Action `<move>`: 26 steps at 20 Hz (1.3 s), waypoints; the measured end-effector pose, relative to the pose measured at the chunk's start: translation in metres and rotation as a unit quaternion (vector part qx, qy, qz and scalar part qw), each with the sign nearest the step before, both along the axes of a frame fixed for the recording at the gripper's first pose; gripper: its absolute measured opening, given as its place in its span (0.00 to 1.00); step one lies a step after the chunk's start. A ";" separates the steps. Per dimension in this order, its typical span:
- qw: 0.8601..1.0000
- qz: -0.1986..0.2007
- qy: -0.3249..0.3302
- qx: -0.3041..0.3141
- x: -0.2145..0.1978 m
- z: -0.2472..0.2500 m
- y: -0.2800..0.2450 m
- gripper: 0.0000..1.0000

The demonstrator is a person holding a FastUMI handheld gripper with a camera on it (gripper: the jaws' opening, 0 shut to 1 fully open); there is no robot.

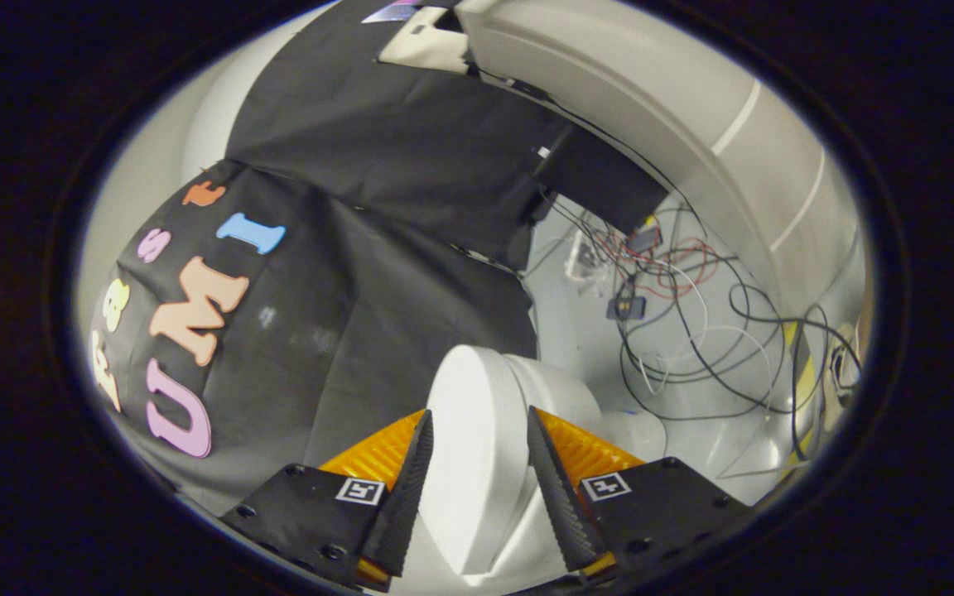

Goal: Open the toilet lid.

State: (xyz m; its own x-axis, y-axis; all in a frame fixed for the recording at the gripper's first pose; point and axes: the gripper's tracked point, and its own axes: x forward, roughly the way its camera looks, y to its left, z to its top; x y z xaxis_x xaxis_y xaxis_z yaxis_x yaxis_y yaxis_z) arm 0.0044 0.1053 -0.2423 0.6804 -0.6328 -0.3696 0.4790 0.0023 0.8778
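Note:
The white toilet lid [477, 480] stands edge-on between my fingers, tilted up from the toilet body [564, 393], which shows just beyond it on the right. My gripper [478, 412] is shut on the lid, with one finger pressed against each face near its rim. The lower part of the lid and the bowl under it are hidden behind the fingers.
The black cloth wall [378, 248] hangs close behind and to the left of the toilet. To the right, a tangle of cables [692, 331] and small devices [626, 308] lies on the pale floor. A white curved panel [692, 124] rises beyond them.

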 end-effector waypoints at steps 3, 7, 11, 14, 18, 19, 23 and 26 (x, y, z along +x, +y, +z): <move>0.999 0.021 0.002 0.025 0.008 -0.022 0.016 0.72; 0.998 0.035 0.002 0.049 0.018 -0.045 0.022 0.72; 0.997 0.042 -0.010 0.065 0.033 -0.060 0.015 0.71; 0.995 0.059 -0.006 0.080 0.045 -0.073 0.009 0.72; 0.992 0.088 0.008 0.088 0.057 -0.082 0.004 0.27; 0.992 0.097 0.008 0.080 0.058 -0.079 0.003 0.27; 0.990 0.127 0.050 0.027 0.057 -0.073 0.005 0.22; 0.987 0.144 0.070 0.004 0.056 -0.061 0.008 0.22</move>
